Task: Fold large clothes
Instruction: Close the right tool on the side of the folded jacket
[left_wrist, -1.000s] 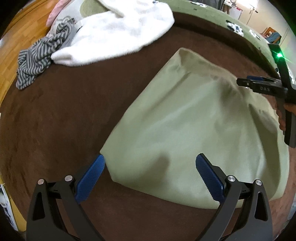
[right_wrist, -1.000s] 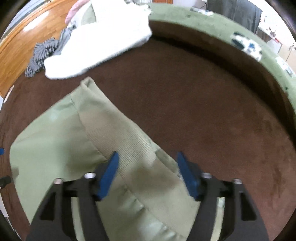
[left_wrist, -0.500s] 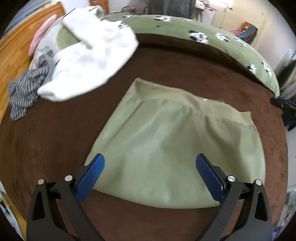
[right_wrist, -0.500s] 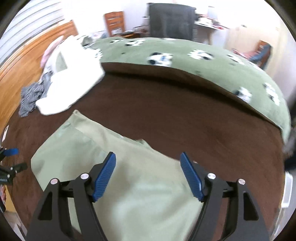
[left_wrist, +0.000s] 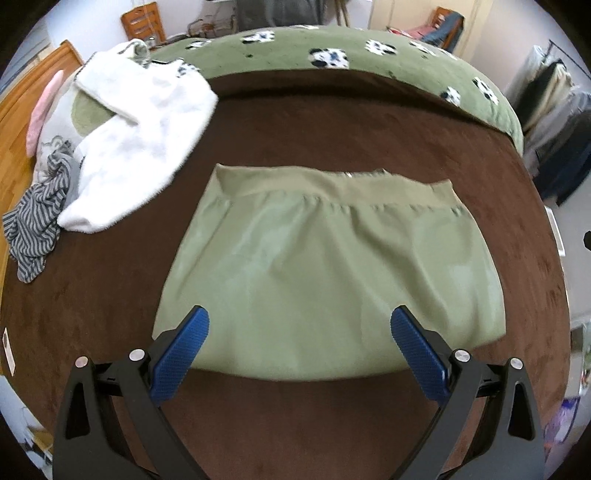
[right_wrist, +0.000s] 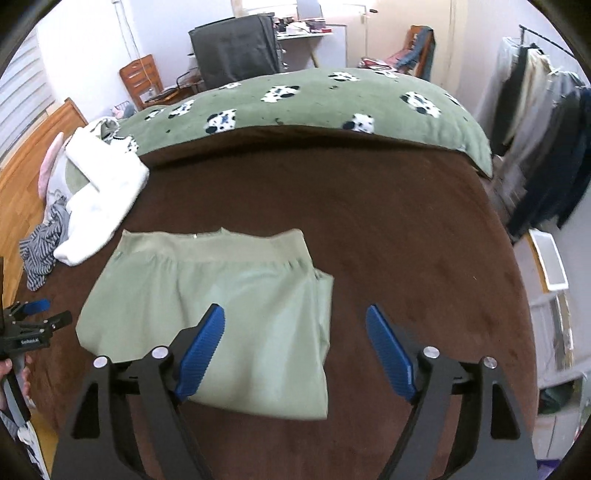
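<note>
With both the left gripper (left_wrist: 299, 349) and right gripper (right_wrist: 295, 349) wide and empty above the folded skirt (left_wrist: 332, 280), a careless regrasp on the soft bed (left_wrist: 332, 110) risks pinching one layer and undoing the fold.

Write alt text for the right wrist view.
A folded light green garment lies flat on a brown blanket, below the open right gripper, which holds nothing. A white garment and a striped one lie at left; the left gripper shows at the edge.
</note>
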